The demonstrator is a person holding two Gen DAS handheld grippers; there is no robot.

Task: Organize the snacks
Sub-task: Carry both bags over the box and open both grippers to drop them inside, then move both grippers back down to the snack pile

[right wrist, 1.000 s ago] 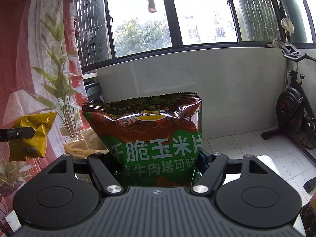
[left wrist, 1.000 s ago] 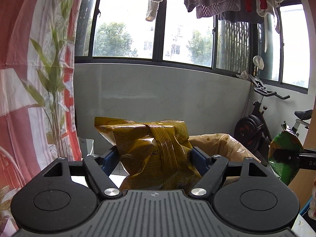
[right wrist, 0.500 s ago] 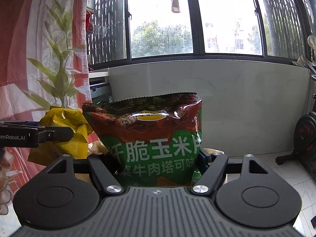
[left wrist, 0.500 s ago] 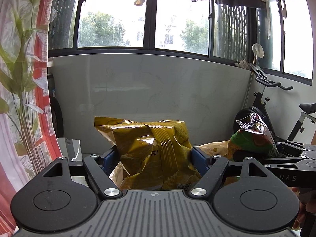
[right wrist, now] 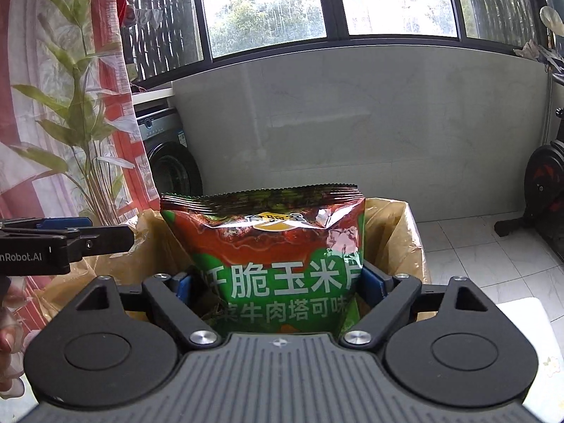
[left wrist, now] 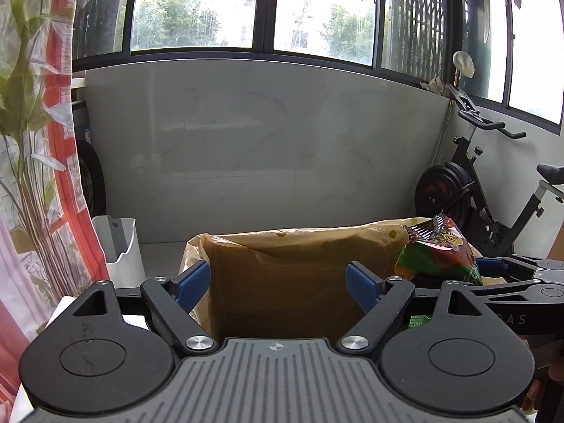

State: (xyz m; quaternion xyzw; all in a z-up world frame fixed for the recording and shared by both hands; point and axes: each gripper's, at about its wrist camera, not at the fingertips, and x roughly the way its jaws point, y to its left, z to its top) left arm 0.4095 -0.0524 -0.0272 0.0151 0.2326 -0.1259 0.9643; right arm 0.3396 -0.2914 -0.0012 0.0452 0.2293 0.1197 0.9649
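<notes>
Right hand-held gripper (right wrist: pixel 278 282): jaws have just been opening. The corn chip bag (right wrist: pixel 278 239) is upright between them, and the blue pads look backed off its sides, so I read it as let go, not clamped. I can't tell if the bag bottom is resting on anything.

Left hand-held gripper (left wrist: pixel 278 276): jaws also just opened wider. Nothing is between them; it looks straight into the lined box (left wrist: pixel 299 246).

Bag position: over or partly inside the box's open top, with the plastic liner showing on both sides of it. The left view shows it at the box's right end. The crimped top seal (right wrist: pixel 261 197) sits above the box rim.

Handling, my judgement:
- Light, mostly air, so weight is no issue.
- The glossy foil film is slippery, so pads can slide on the puffed faces.
- It's soft and springy: it squashes under a squeeze, then pushes back.
- The chips inside are brittle, so a hard clamp means crumbs.

Where to grab if it needs re-seating:
- 1: the flat top seal. It's stiff, there are no chips behind it, and the ridges give bite.
- 2: across the lower body with wide jaws and a light squeeze.

Risk: the liner is loose and could snag a bag corner, leaving it leaning on the rim.
</notes>
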